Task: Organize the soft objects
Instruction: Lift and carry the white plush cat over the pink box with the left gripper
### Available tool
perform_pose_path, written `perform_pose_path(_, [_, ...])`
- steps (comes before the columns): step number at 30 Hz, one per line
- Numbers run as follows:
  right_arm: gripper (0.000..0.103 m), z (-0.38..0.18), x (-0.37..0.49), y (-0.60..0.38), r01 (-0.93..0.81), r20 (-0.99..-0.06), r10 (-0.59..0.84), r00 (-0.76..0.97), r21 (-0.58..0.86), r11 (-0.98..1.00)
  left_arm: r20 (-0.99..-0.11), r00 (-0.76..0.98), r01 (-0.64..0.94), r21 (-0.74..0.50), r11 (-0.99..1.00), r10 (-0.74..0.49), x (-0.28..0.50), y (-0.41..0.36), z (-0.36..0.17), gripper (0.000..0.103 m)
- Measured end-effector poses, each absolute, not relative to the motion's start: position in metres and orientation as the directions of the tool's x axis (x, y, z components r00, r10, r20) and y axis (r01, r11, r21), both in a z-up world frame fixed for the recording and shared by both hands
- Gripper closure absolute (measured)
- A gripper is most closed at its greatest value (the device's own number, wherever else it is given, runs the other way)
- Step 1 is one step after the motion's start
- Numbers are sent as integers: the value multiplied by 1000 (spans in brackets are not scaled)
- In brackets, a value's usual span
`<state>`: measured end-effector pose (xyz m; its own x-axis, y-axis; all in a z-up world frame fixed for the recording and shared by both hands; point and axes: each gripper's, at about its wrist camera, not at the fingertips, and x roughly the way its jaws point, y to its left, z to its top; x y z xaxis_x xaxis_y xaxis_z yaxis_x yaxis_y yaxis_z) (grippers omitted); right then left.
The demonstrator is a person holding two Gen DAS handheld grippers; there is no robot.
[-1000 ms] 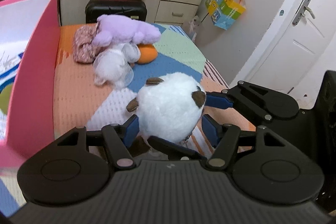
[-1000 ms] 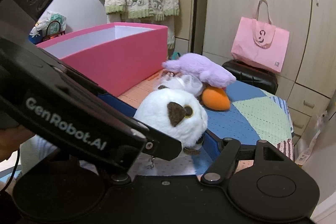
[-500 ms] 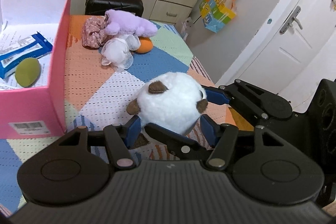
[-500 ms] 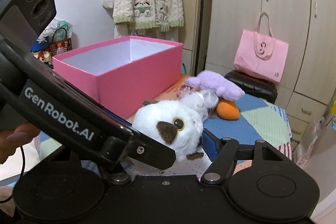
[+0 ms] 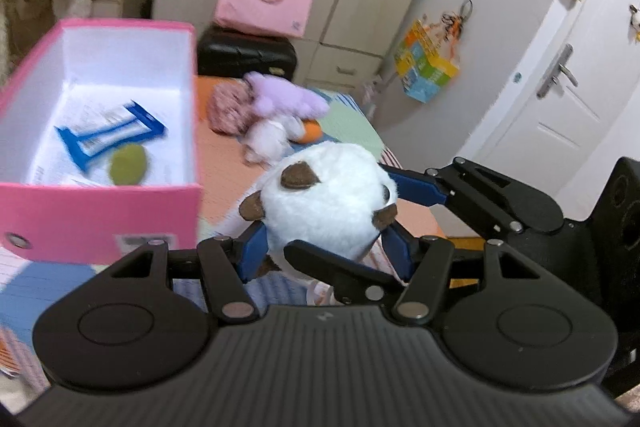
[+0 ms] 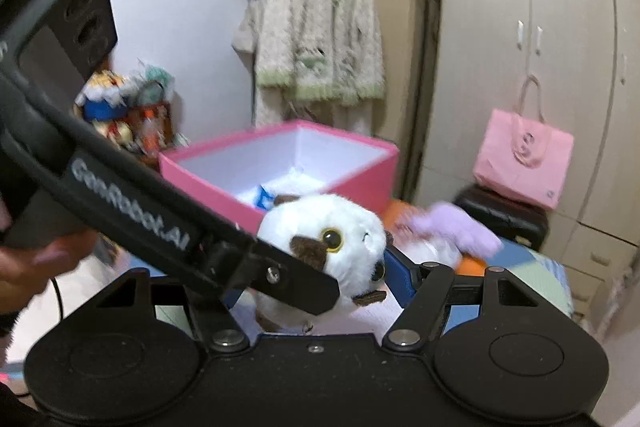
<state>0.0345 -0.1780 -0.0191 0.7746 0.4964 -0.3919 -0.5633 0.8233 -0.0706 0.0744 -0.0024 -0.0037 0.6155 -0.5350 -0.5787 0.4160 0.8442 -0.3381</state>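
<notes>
A bed with a patchwork cover [image 5: 224,163] of orange, blue, green and white carries an open pink cardboard box [image 5: 100,215], and farther back a lilac plush toy [image 5: 288,99], a floral cloth bundle [image 5: 228,107], a small white plush [image 5: 268,141] and an orange cushion [image 5: 312,131]

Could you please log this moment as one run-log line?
left gripper: shut on white plush toy | right gripper: shut on white plush toy | toy: lifted beside pink box

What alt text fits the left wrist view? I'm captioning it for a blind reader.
Both grippers clamp a round white plush toy above a patchwork bed cover. An open pink box holding a green pad sits left; more plush toys lie behind.
</notes>
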Motion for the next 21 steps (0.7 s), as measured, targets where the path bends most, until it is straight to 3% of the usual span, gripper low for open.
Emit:
perform_pose_path(10, [27, 17, 54, -128, -624, -321, 562, 762, -134, 770, -492, 739, 373, -268, 888, -459, 83, 45, 33, 42])
perform_pose_path(21, [20, 30, 129, -74, -702, -352, 622, 699, -171, 692, -493, 785, 270, -272, 924, -375, 146, 86, 38, 42])
